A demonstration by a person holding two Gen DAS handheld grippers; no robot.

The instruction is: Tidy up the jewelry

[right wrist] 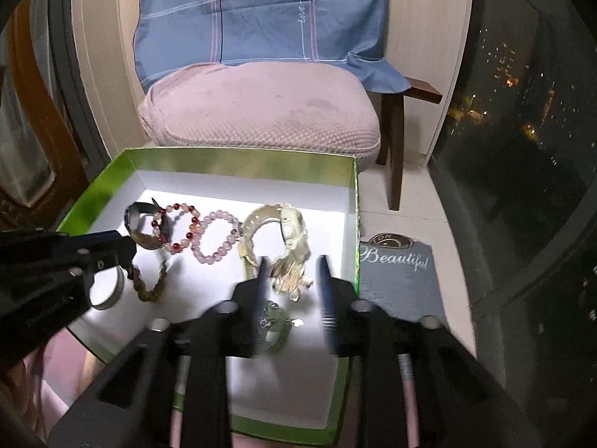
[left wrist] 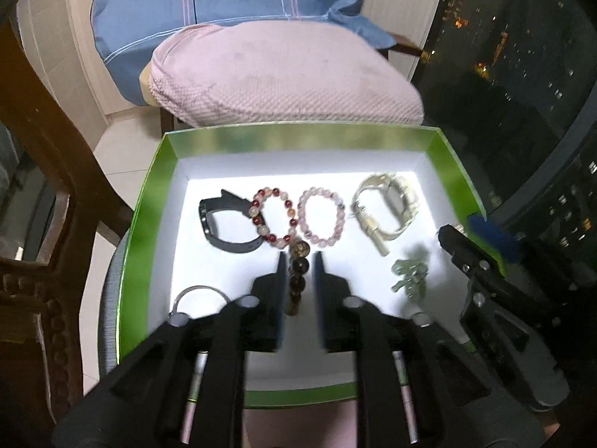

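1. We see a green-walled box (left wrist: 149, 201) with a white floor; all the jewelry lies inside it.
2. Back row, left to right in the left wrist view: black band (left wrist: 224, 220), red-and-pale bead bracelet (left wrist: 274, 216), pink bead bracelet (left wrist: 322, 216), cream watch (left wrist: 388, 212).
3. Nearer row: silver ring (left wrist: 197, 295), brown bead bracelet (left wrist: 298, 276), pale green charm piece (left wrist: 408, 274).
4. Left claw (left wrist: 300, 261): jaws apart, brown bead bracelet lying between them, pads not pressing on it (as far as we can tell).
5. Right claw (right wrist: 293, 268): jaws apart over the box, gripping nothing; the pale green charm piece lies on the box floor between them, a gold clip-like piece (right wrist: 291, 280) just beyond.
6. Beyond the box: pink cushion (right wrist: 261, 112), blue pillow (right wrist: 261, 15). Grey mat (right wrist: 399, 276) beside the box.
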